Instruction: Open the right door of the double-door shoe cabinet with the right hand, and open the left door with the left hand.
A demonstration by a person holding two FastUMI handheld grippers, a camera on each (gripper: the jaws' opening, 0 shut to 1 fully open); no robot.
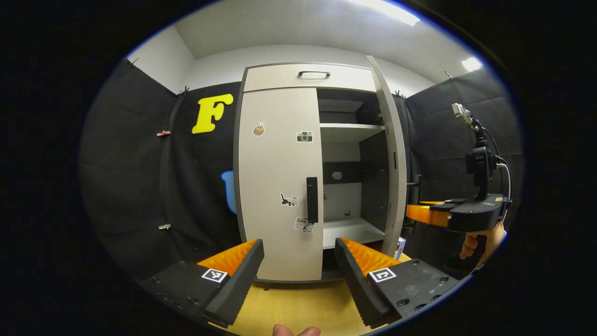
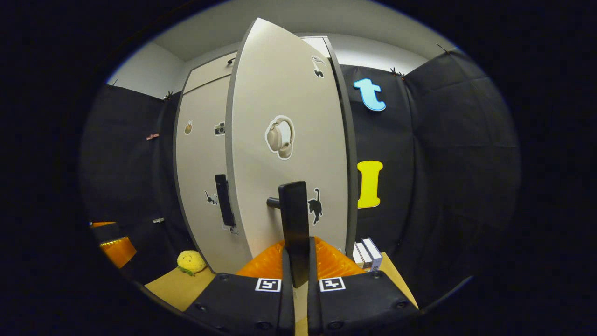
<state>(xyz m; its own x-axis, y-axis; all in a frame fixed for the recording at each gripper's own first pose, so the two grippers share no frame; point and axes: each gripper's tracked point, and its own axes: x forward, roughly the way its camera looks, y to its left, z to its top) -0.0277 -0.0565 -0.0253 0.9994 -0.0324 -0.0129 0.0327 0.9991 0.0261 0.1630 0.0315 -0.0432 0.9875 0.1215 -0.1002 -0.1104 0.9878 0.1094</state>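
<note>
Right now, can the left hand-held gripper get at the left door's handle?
Probably yes: the left hand-held gripper is open and faces the handle on the shut left door, with nothing between them.

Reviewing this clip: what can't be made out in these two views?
- Right gripper view: the cabinet interior, hidden behind the swung-out right door; the lower end of its handle, covered by the right gripper clamped on it.
- Left gripper view: the left door hides the shelves behind it; the items beside the right door's foot are too small to identify.
</note>
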